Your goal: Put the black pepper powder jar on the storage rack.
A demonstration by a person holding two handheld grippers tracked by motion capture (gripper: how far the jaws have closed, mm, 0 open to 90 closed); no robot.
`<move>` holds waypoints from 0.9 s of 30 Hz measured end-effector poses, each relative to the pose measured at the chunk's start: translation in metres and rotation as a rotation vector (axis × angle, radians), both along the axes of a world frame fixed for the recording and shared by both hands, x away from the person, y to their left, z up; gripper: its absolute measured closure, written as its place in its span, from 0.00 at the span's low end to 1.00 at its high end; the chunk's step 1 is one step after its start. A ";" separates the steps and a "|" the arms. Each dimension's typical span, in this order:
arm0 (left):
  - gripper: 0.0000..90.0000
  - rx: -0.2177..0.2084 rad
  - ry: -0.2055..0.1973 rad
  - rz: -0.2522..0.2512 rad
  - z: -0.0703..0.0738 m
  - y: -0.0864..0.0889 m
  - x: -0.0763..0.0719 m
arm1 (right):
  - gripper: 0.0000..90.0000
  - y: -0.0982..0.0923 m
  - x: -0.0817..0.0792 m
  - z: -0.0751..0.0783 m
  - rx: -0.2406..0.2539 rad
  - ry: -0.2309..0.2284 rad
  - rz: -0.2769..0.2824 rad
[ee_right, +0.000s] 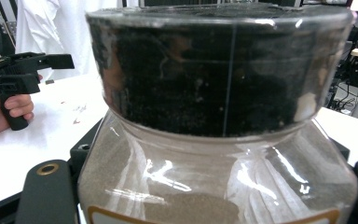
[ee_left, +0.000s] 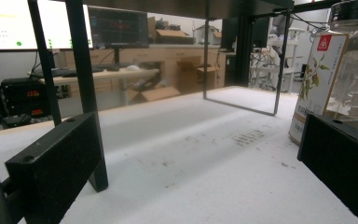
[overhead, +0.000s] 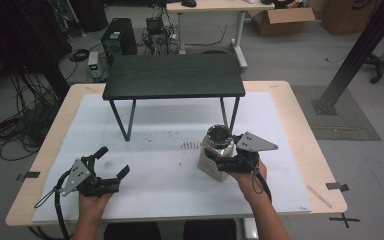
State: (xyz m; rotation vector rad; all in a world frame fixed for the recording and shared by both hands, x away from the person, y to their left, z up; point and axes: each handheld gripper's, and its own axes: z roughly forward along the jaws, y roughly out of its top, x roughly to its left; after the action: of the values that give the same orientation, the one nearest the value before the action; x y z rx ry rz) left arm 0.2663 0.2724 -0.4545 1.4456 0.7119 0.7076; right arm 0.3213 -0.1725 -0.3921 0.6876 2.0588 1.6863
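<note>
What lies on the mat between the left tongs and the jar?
Bare white mat, apart from faint specks, between the open left tongs and the jar; the high view shows it.

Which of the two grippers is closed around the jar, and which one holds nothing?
The right gripper clamps the jar; the left gripper stands open on the table.

Clear jar (overhead: 215, 157) showed tan powder under a black lid (overhead: 219, 135), its cream label (ee_left: 314, 84) carrying a red mark and green leaf sprigs. White mat (overhead: 170, 165) was speckled dark; the small table (overhead: 174, 76) stood black.
</note>
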 end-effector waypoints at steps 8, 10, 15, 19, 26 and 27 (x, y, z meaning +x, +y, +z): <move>0.00 0.001 0.001 0.001 0.000 0.000 0.000 | 0.25 0.001 -0.001 0.002 -0.008 0.008 0.007; 0.00 0.001 0.002 0.000 0.000 0.000 0.000 | 0.25 0.001 -0.001 0.004 -0.007 0.008 0.008; 0.00 0.000 0.003 0.000 0.000 0.000 0.000 | 0.25 -0.001 -0.002 0.012 0.000 0.003 0.013; 0.00 0.000 0.004 0.000 0.000 0.000 0.000 | 0.25 -0.002 -0.002 0.022 0.002 -0.007 0.020; 0.00 0.000 0.005 0.001 0.000 0.000 0.000 | 0.25 -0.003 -0.002 0.041 0.003 -0.016 0.029; 0.00 0.000 0.005 0.001 0.000 0.000 0.000 | 0.25 -0.004 -0.001 0.044 0.006 -0.014 0.029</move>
State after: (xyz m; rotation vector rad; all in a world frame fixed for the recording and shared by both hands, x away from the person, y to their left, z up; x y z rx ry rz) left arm 0.2666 0.2723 -0.4544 1.4474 0.7163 0.7047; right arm 0.3200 -0.1760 -0.3484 0.6487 2.0638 1.7095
